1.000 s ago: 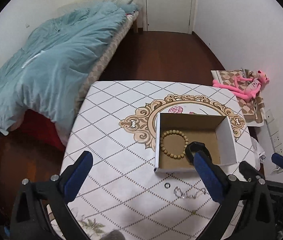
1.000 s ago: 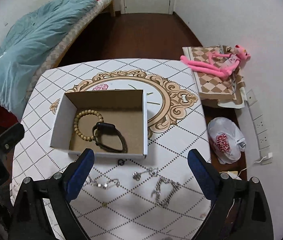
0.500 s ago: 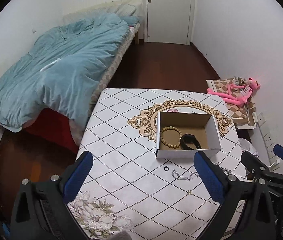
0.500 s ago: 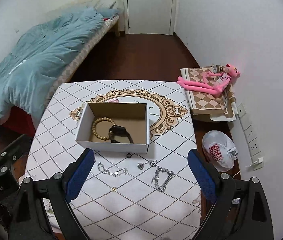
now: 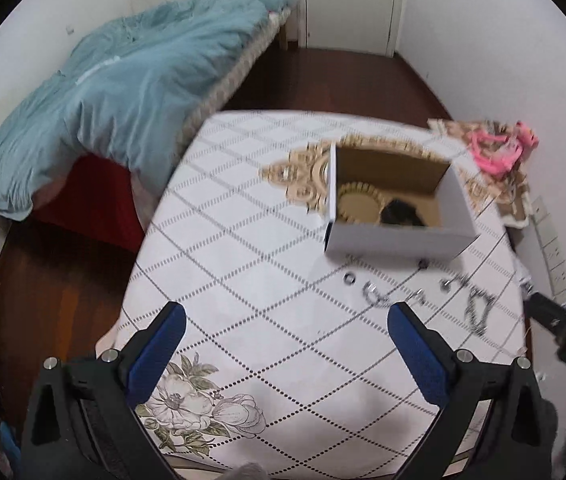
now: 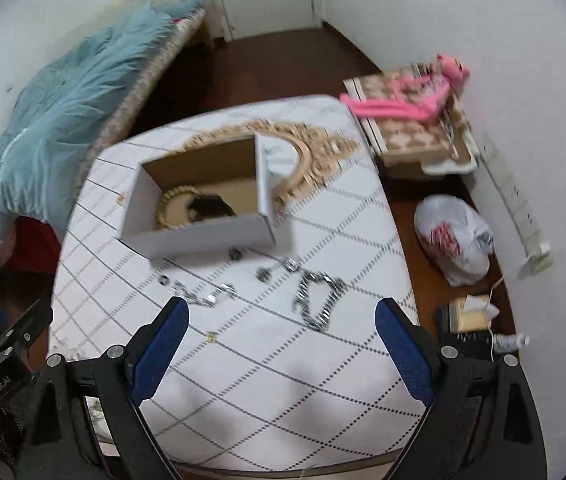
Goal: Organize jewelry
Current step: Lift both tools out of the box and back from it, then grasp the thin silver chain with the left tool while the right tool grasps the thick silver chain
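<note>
Box: cardboard box (image 6: pixel 199 204) sits upper centre of the right wrist frame on the tabletop (image 6: pixel 283 360), with a bead bracelet (image 6: pixel 173 206) and a black watch (image 6: pixel 209 206) already inside.
Loose pieces: a row lies on the tabletop just below the box's near wall: small ring (image 6: pixel 163 279), thin chain (image 6: pixel 203 294), dark ring (image 6: pixel 235 254), earring pair (image 6: pixel 279 269), heavy chain (image 6: pixel 317 294).
Right gripper (image 6: pixel 281 350): jaws spread wide, empty, hovering over the tabletop's near edge.
Left gripper (image 5: pixel 285 354): jaws likewise apart and empty; here the chains (image 5: pixel 395 296) show at right of centre, beyond its right jaw.
Key relation: the heavy chain lies straight ahead of the right jaws, between their two lines and a little right of centre. Its loop runs roughly toward the camera, so the jaws would close across it.
Nearer hand: the right one, by my judgement; the left would have to cross sideways.
Blur: both frames are smeared, so fine links cannot be made out.
</note>
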Tool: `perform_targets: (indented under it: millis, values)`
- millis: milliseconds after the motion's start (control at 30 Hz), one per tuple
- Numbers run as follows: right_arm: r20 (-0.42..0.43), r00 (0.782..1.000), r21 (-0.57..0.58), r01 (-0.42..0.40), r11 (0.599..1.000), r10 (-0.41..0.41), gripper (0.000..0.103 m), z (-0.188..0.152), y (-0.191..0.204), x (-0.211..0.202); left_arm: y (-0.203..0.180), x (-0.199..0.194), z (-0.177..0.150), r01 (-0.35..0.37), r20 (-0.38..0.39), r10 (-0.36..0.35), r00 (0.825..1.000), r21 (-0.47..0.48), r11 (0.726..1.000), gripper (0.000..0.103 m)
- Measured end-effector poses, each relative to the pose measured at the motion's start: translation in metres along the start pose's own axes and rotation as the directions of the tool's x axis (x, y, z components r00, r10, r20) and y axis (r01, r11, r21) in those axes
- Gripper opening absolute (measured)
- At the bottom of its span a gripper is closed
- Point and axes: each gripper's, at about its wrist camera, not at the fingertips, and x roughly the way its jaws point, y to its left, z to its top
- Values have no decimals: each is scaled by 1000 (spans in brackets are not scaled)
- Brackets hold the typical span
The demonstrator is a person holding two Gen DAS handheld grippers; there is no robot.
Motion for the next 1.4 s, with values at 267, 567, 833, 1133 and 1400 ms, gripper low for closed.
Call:
perform_targets:
  millis: [267,567,833,1133,1400]
  values:
    - [-90,994,28,60,998,-57,87,-25,-32,60,-12,38,-21,-22,-49,25,998,46,999,103]
    - [-61,997,-13,38,999,-38,62,-37,-30,98,-23,75,-39,-33,-124,43,991,80,996,103]
    - [-27,997,-126,68,990,-72,44,-44,-10,115,-28,88,-46,-41,-149,56,987,101,994,103]
    - [-16,1000,-58,5,998,-6,14,-40,-15,109,-30,91,-41,2,-157,12,987,89,996,103]
    - [42,997,23,-70,997,69,14,-26,-22,84,-11,106,-13,218,-203,-234,951,-96,971,95]
